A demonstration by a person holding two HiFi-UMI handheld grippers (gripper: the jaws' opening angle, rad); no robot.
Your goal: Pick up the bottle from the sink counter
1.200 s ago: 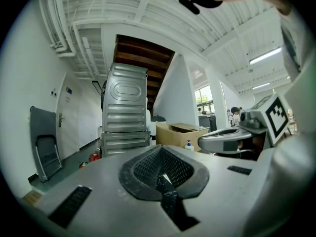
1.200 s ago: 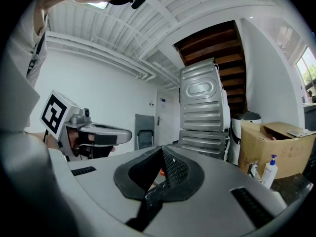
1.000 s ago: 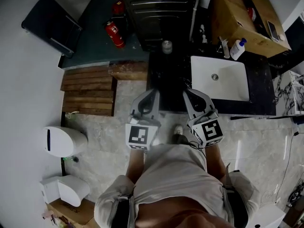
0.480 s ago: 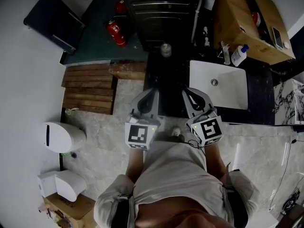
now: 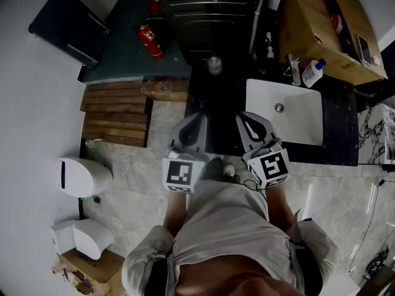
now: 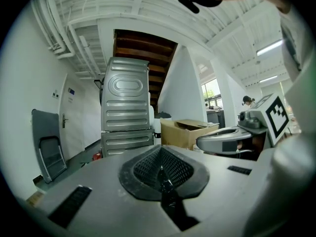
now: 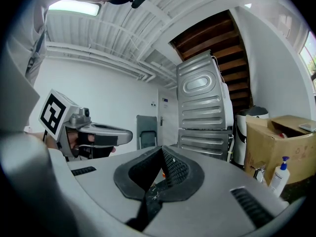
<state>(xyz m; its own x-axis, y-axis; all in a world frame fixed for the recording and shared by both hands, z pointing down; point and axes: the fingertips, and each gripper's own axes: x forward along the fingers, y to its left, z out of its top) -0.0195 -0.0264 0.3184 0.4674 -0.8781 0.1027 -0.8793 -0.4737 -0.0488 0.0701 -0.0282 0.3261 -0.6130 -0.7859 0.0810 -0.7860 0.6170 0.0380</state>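
A white bottle with a blue pump cap (image 5: 313, 73) stands on the dark sink counter (image 5: 339, 128) behind the white basin (image 5: 284, 111). It also shows low at the right of the right gripper view, as the bottle (image 7: 280, 176). A slimmer spray bottle (image 5: 294, 71) stands beside it. My left gripper (image 5: 195, 123) and right gripper (image 5: 249, 122) are held side by side in front of the person's body, well short of the bottle. Both point forward and are shut with nothing in them, the left gripper (image 6: 160, 168) and the right gripper (image 7: 161, 168) alike.
A large cardboard box (image 5: 327, 29) sits behind the bottle. A stack of grey ribbed appliances (image 5: 210, 11) stands straight ahead, with a small jar (image 5: 214, 65) before it. On the left are a red fire extinguisher (image 5: 150, 41), a wooden pallet (image 5: 116, 116) and a white bin (image 5: 80, 177).
The head view has shifted slightly. Both grippers keep their pose and stay shut.
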